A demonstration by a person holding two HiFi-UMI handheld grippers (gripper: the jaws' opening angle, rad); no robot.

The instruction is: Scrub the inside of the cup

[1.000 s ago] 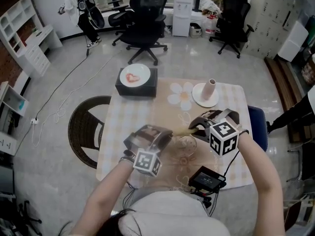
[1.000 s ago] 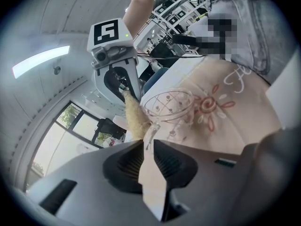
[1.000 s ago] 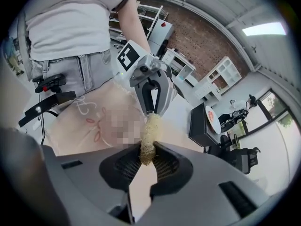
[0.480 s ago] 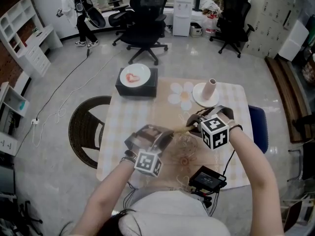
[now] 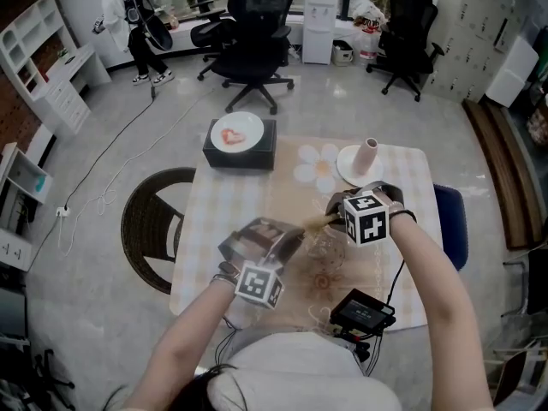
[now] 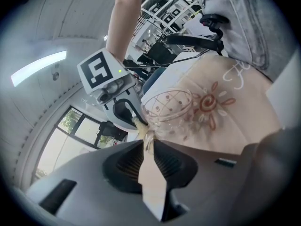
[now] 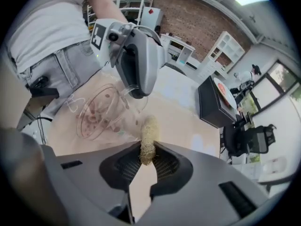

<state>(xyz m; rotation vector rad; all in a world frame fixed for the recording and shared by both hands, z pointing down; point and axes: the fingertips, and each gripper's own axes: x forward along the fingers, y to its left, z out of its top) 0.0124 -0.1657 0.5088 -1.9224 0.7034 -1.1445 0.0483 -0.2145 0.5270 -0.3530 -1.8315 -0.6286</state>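
Left gripper point(image 6: 149, 144) jaws clenched on edge of glass cup point(image 6: 167, 106), right gripper point(image 7: 147, 155) jaws grasping loofah scrubber point(image 7: 149, 132), tip just beside the rim

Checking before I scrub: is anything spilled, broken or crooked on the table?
Nothing looks spilled or broken. Only the glass cup is off upright: it is tilted over, clamped in the left gripper, with the scrubber in the right gripper close beside it. That looks deliberate.
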